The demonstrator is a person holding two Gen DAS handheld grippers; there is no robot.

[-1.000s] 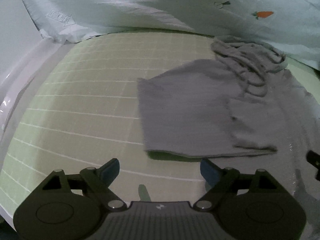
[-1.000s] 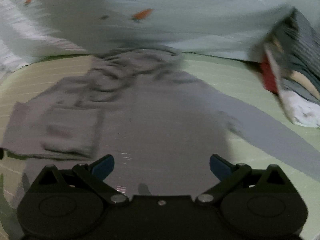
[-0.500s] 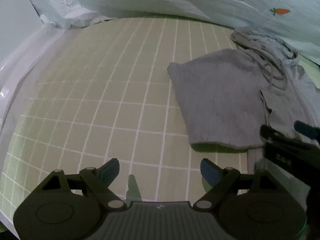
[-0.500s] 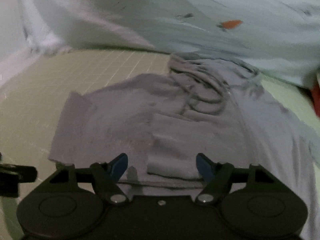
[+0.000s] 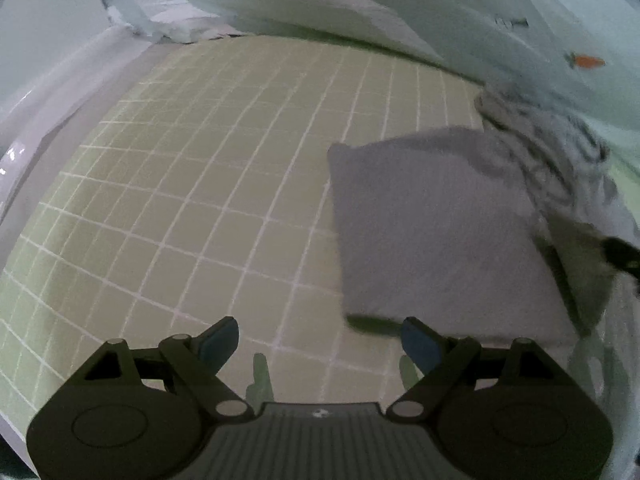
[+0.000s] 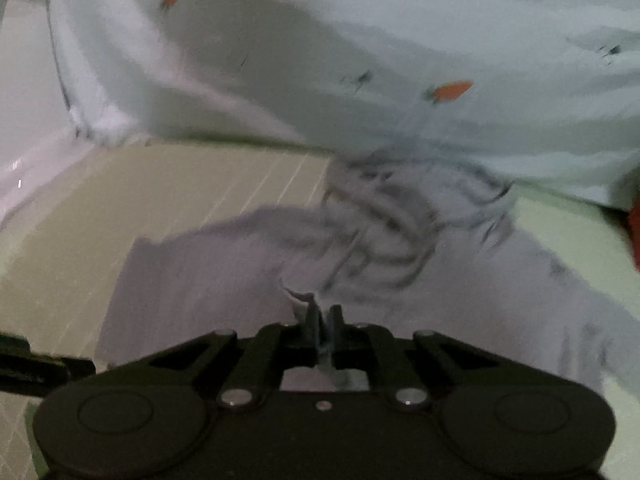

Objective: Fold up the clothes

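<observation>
- The grey top (image 6: 224,280) lies partly folded on the checked sheet (image 5: 200,200), ahead of both claws; its hood and cords are bunched at the far end, against the pale quilt (image 6: 360,40).
- Right claw (image 6: 323,320): its jaws have just been closing and are now pressed together, with a tuck of the top's cloth pinched between the tips. A second ago they stood wide over the flat cloth with nothing between them.
- The folded cuff that lay ahead of that claw half a second ago now sits right at its tips; the picture is blurred, so how much cloth is caught is hard to tell.
- Left claw (image 5: 320,340): spread, as it was a second ago, holding nothing, over bare sheet with the top's near corner just ahead of its right finger.
- My reading: a grip is taken for the next fold; the left claw has yet to grip its corner.
</observation>
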